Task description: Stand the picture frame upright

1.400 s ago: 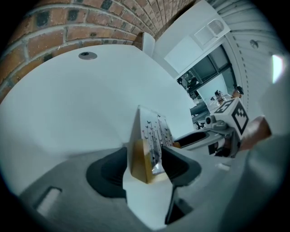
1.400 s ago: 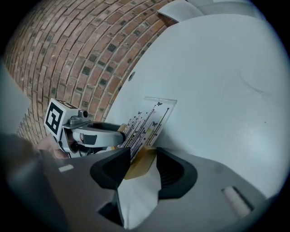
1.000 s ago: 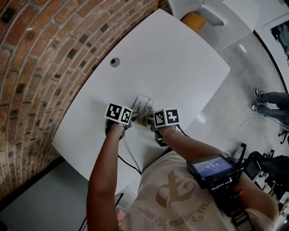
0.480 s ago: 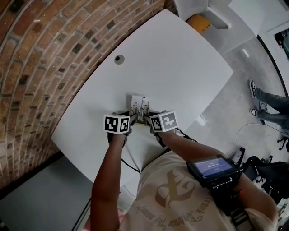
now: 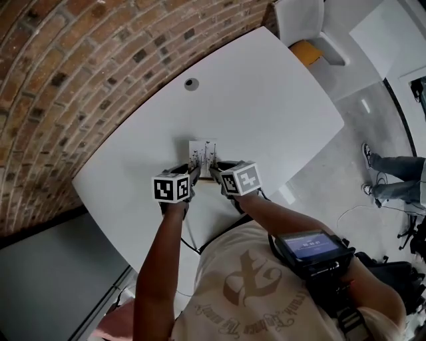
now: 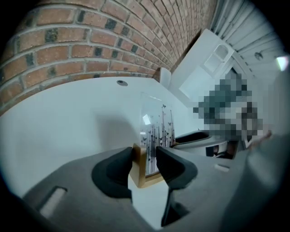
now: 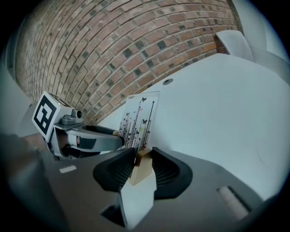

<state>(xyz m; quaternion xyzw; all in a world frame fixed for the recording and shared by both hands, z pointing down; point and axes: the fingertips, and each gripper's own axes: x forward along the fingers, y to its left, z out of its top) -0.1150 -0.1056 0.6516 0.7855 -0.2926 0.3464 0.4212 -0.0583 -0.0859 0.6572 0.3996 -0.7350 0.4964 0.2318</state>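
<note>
A red-brown brick wall with rough, pale mortar lines runs along the far left side. Against it stands a large white table, smooth and matt, with rounded corners. Off its far right corner is a white moulded chair, and at the right, on the speckled grey floor, a bystander's legs show, well apart from the work.

At the table's near edge, the left gripper and the right gripper meet the picture frame from either side. In the head view their black-and-white marker cubes cover the jaws. Each gripper's own view shows the dark, ribbed pads. Both pairs of jaws have just been closing. The left pair pinches the left end of the frame's light wooden base strip. The right pair pinches the right end.

The frame is a thin clear pane printed with fine black stems and small butterflies. It rises steeply from that squared wooden strip, towards the wall. Whether the strip rests on the table cannot be told.

Far beyond it, a small round grey cable hole sits in the tabletop.
</note>
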